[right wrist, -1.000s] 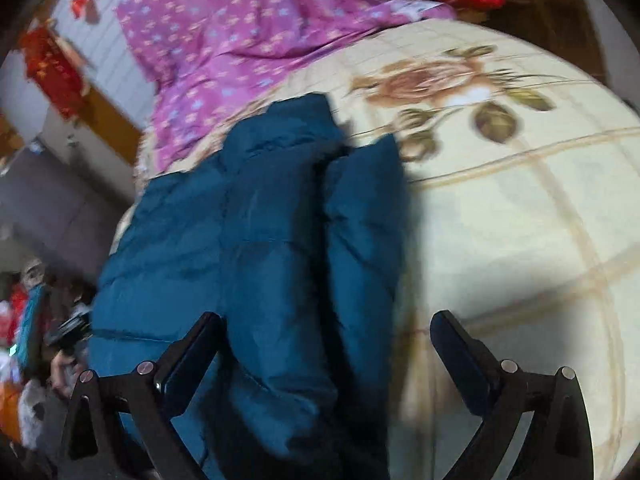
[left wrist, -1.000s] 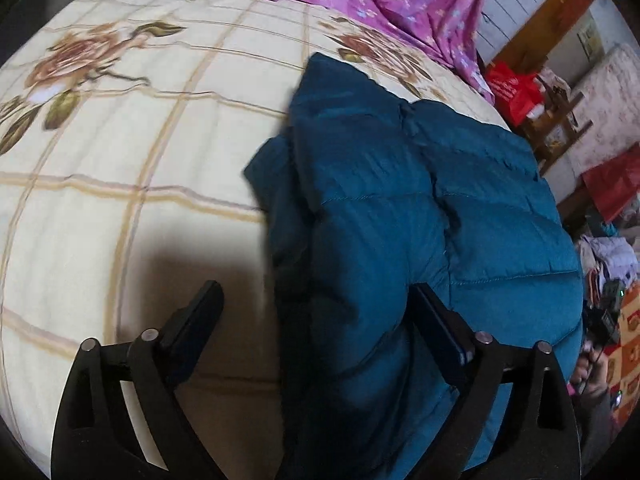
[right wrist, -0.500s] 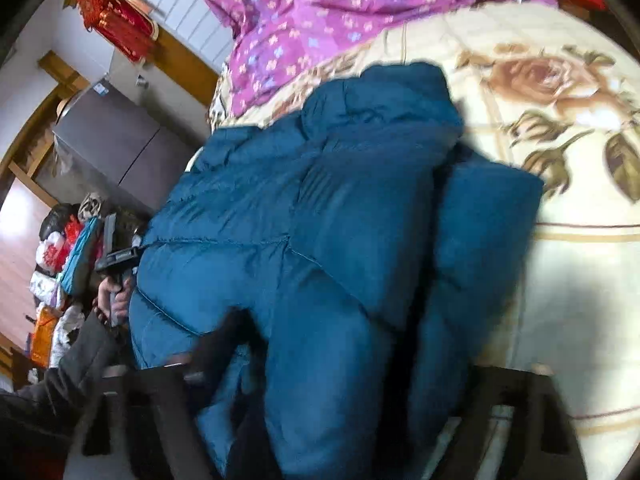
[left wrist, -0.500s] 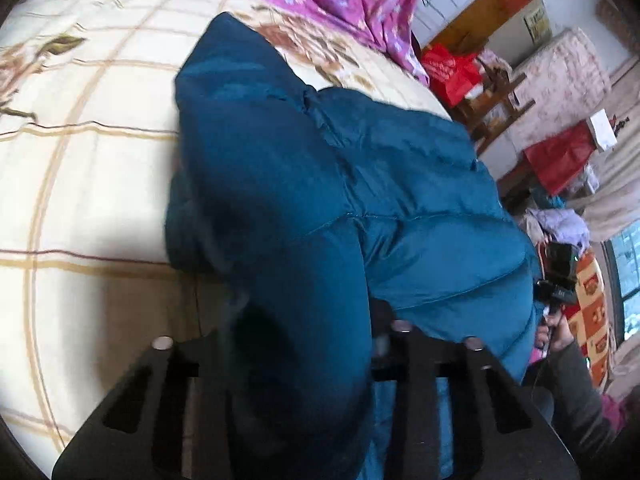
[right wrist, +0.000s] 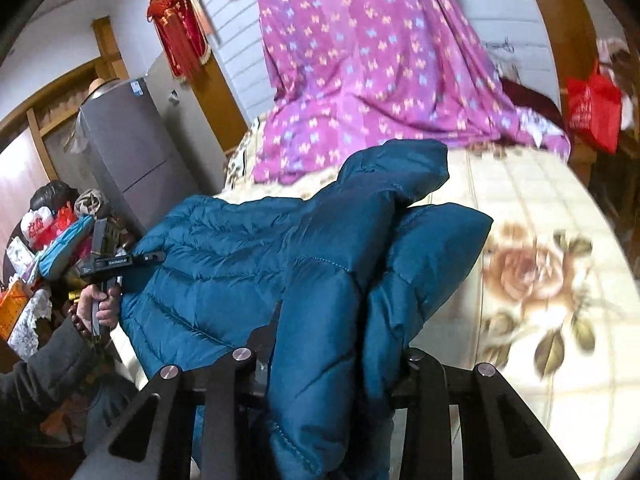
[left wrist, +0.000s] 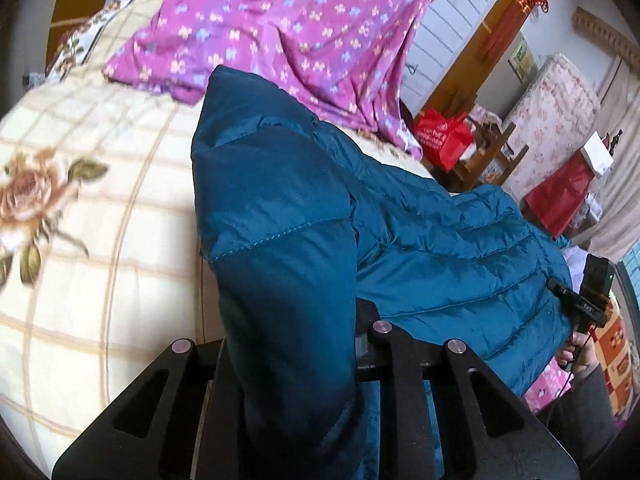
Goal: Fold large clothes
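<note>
A teal quilted puffer jacket (left wrist: 440,240) lies across the cream bed, its near edge lifted in both views. My left gripper (left wrist: 292,332) has its jaws closing on a thick fold of the jacket, and the fabric bulges out between the fingers. My right gripper (right wrist: 336,344) is also closing, with another fold of the jacket (right wrist: 240,248) pinched between its fingers. The fingertips of both are buried in the fabric. A person's hand (right wrist: 100,304) holds the left gripper's handle at the jacket's far edge.
The bed sheet (left wrist: 100,240) is cream plaid with rose prints. A purple flowered quilt (left wrist: 300,32) is heaped at the head of the bed. Beside the bed are a red bag (left wrist: 440,140), a grey fridge (right wrist: 132,152) and cluttered furniture.
Both grippers stood open over the jacket lying on the bed. They have closed on its folds and risen, pulling the near edge of the jacket up off the sheet.
</note>
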A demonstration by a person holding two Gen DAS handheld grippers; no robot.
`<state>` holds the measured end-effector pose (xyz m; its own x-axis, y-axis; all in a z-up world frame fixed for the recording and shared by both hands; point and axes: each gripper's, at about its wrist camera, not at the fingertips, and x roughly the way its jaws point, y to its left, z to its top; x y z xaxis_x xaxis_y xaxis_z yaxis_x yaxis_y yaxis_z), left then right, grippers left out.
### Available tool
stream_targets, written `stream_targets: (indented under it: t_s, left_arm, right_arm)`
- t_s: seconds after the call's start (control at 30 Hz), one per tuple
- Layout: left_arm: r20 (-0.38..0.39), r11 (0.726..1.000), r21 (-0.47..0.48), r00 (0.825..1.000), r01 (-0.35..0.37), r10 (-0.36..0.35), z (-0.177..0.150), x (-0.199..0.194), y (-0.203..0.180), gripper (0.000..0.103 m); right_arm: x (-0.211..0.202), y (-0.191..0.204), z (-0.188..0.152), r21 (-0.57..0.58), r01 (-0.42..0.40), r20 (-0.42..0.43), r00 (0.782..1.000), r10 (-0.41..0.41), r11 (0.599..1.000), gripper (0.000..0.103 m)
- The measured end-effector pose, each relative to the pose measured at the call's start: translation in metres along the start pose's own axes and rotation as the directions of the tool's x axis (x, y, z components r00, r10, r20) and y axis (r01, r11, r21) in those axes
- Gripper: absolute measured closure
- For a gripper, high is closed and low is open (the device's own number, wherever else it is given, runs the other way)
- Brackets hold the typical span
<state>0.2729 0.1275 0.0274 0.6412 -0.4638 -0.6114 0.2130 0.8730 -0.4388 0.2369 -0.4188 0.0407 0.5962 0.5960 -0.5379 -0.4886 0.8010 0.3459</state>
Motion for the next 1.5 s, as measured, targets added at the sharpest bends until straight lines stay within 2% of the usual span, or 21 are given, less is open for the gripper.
stream_targets:
  t_s: [0.13,0.2,0.3,0.33,0.37,0.4,0.47,0.6,0.73,0.77,0.8,0.83,0.9,0.97,1.03,1.1,1.2,1.27,1.37,1.4,1.5]
  left_arm:
    - [0.011,1.000,-0.012,1.000,-0.022,0.022,0.022,0.008,0.013,0.086]
    - [-0.013,0.999,-0.007,0.999,-0.047,0.047,0.024,0.027,0.022,0.080]
    - [-0.121,0.987,-0.010,0.980,-0.159,0.156,0.010,0.064,0.041,0.068]
    - [-0.179,0.981,-0.023,0.966,-0.194,0.187,0.000,0.078,0.053,0.068]
    - [-0.205,0.976,-0.030,0.957,-0.217,0.207,-0.006,0.085,0.060,0.068]
    - [-0.209,0.976,-0.035,0.956,-0.216,0.204,-0.012,0.087,0.068,0.061]
    - [-0.185,0.983,-0.076,0.971,-0.169,0.153,-0.018,0.076,0.080,0.060]
    - [-0.124,0.982,-0.105,0.982,-0.156,0.143,-0.016,0.038,0.081,0.060]
    - [-0.016,0.983,-0.092,0.987,-0.160,0.159,-0.010,-0.019,0.057,0.057]
    - [0.039,0.982,-0.064,0.983,-0.179,0.182,-0.010,-0.041,0.040,0.051]
    - [0.080,0.979,-0.045,0.976,-0.200,0.204,-0.013,-0.054,0.027,0.033]
    - [0.149,0.972,-0.021,0.960,-0.235,0.236,-0.019,-0.075,0.010,0.019]
    - [0.254,0.949,0.020,0.920,-0.313,0.298,-0.034,-0.105,-0.017,0.016]
    - [0.306,0.920,0.072,0.887,-0.384,0.346,-0.058,-0.125,-0.046,0.015]
    - [0.271,0.895,0.123,0.882,-0.428,0.385,-0.077,-0.125,-0.064,0.015]
    - [0.243,0.830,0.208,0.849,-0.518,0.469,-0.109,-0.119,-0.089,0.015]
    - [0.296,0.742,0.315,0.804,-0.592,0.515,-0.163,-0.117,-0.117,0.015]
    - [0.303,0.722,0.355,0.804,-0.594,0.512,-0.200,-0.116,-0.130,0.015]
    - [0.225,0.760,0.366,0.843,-0.538,0.488,-0.235,-0.110,-0.135,0.015]
    - [0.203,0.763,0.368,0.847,-0.531,0.492,-0.243,-0.108,-0.137,0.015]
    - [0.194,0.743,0.360,0.825,-0.563,0.531,-0.263,-0.103,-0.145,0.015]
  right_arm:
    - [0.007,-0.004,0.024,-0.021,-0.003,0.006,1.000,0.003,1.000,0.069]
    - [0.021,-0.016,0.029,-0.009,-0.002,-0.006,1.000,0.002,1.000,0.068]
    - [0.059,-0.056,0.020,0.164,-0.008,-0.099,0.995,0.024,0.986,0.053]
    - [0.068,-0.068,0.014,0.236,0.009,-0.126,0.992,0.021,0.972,0.051]
    - [0.081,-0.087,0.002,0.355,0.029,-0.172,0.984,0.034,0.935,0.051]
    - [0.087,-0.096,-0.006,0.409,0.054,-0.210,0.977,0.036,0.911,0.048]
    - [0.087,-0.105,-0.025,0.424,0.121,-0.256,0.967,-0.009,0.898,0.048]
    - [0.053,-0.096,-0.031,0.409,0.154,-0.228,0.972,-0.063,0.899,0.048]
    - [0.000,-0.061,-0.017,0.363,0.179,-0.141,0.981,-0.136,0.914,0.045]
    - [-0.017,-0.042,-0.012,0.334,0.211,-0.104,0.977,-0.186,0.919,0.042]
    - [-0.033,-0.019,-0.009,0.295,0.229,-0.053,0.973,-0.224,0.928,0.032]
    - [-0.049,0.001,-0.007,0.252,0.244,0.001,0.968,-0.252,0.936,0.017]
    - [-0.080,0.048,-0.013,0.142,0.304,0.135,0.937,-0.323,0.942,0.000]
    - [-0.098,0.090,-0.027,0.043,0.344,0.207,0.915,-0.345,0.938,0.000]
    - [-0.097,0.111,-0.039,0.021,0.388,0.123,0.913,-0.388,0.921,0.000]
    - [-0.092,0.126,-0.055,0.027,0.475,0.025,0.879,-0.476,0.879,0.000]
    - [-0.100,0.150,-0.085,0.030,0.473,0.023,0.880,-0.474,0.880,0.000]
    - [-0.106,0.163,-0.106,0.043,0.483,0.011,0.875,-0.484,0.875,0.000]
    - [-0.107,0.172,-0.129,0.076,0.491,-0.006,0.871,-0.492,0.868,0.000]
    - [-0.108,0.176,-0.138,0.085,0.494,-0.010,0.869,-0.495,0.865,0.000]
    - [-0.105,0.184,-0.156,0.079,0.523,-0.024,0.852,-0.523,0.849,0.000]
